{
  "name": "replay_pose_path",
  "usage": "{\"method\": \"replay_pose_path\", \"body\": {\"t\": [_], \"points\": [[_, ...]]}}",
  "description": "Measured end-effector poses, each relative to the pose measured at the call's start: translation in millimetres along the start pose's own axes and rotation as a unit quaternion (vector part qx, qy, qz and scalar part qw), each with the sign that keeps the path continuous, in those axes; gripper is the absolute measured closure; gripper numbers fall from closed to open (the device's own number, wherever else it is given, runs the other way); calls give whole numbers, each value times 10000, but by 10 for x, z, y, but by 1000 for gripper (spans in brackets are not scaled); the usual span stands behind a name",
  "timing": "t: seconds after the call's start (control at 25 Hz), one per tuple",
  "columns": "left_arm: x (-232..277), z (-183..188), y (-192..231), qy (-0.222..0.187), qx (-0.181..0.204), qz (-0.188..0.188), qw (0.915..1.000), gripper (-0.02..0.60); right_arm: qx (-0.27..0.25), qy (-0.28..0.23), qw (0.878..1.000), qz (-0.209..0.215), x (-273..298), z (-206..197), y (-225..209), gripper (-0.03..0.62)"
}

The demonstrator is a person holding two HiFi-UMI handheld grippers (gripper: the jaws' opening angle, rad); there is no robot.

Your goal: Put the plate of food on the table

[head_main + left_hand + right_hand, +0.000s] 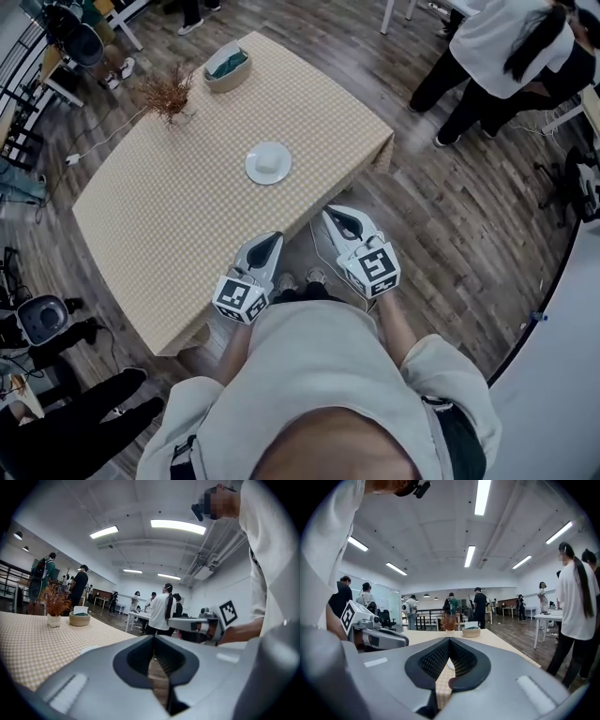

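Note:
A white plate (268,163) with a pale piece of food on it sits on the checkered tablecloth (169,216), toward the table's near right side. Both grippers hover off the table's near edge, close to my body, well short of the plate. The left gripper (273,238) is shut with nothing in it; in the left gripper view its jaws (153,637) meet at the tip. The right gripper (331,214) is likewise shut and empty, its jaws (449,640) closed together. Through the right gripper's jaw gap a sliver of the white plate (449,664) shows.
At the table's far end stand a bowl-shaped basket (227,67) with something green in it and a small vase of dried plants (169,94). People stand at the upper right (506,56). Chairs and a cable lie to the left on the wooden floor (450,234).

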State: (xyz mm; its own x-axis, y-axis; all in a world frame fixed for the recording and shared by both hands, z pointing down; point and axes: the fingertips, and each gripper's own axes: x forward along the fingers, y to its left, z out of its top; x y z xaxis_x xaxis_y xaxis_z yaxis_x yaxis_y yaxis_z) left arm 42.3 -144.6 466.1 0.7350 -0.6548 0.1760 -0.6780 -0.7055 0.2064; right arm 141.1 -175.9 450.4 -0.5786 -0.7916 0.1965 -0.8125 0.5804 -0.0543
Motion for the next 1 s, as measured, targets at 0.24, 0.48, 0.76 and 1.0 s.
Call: {"method": "replay_pose_path", "body": {"t": [0.24, 0.48, 0.76, 1.0], "points": [[-29, 61, -202, -163, 105, 7, 9998, 572, -566, -205, 9982, 57, -269, 86, 271, 594], [-135, 162, -237, -296, 192, 180, 9992, 572, -36, -476, 9985, -265, -404, 57, 334, 595], [-324, 98, -234, -274, 91, 252, 9993, 572, 232, -278, 9990, -276, -508, -134, 540, 596], [-592, 16, -216, -298, 41, 191, 9994, 572, 183, -136, 9990, -376, -559, -244, 838, 597]]}}
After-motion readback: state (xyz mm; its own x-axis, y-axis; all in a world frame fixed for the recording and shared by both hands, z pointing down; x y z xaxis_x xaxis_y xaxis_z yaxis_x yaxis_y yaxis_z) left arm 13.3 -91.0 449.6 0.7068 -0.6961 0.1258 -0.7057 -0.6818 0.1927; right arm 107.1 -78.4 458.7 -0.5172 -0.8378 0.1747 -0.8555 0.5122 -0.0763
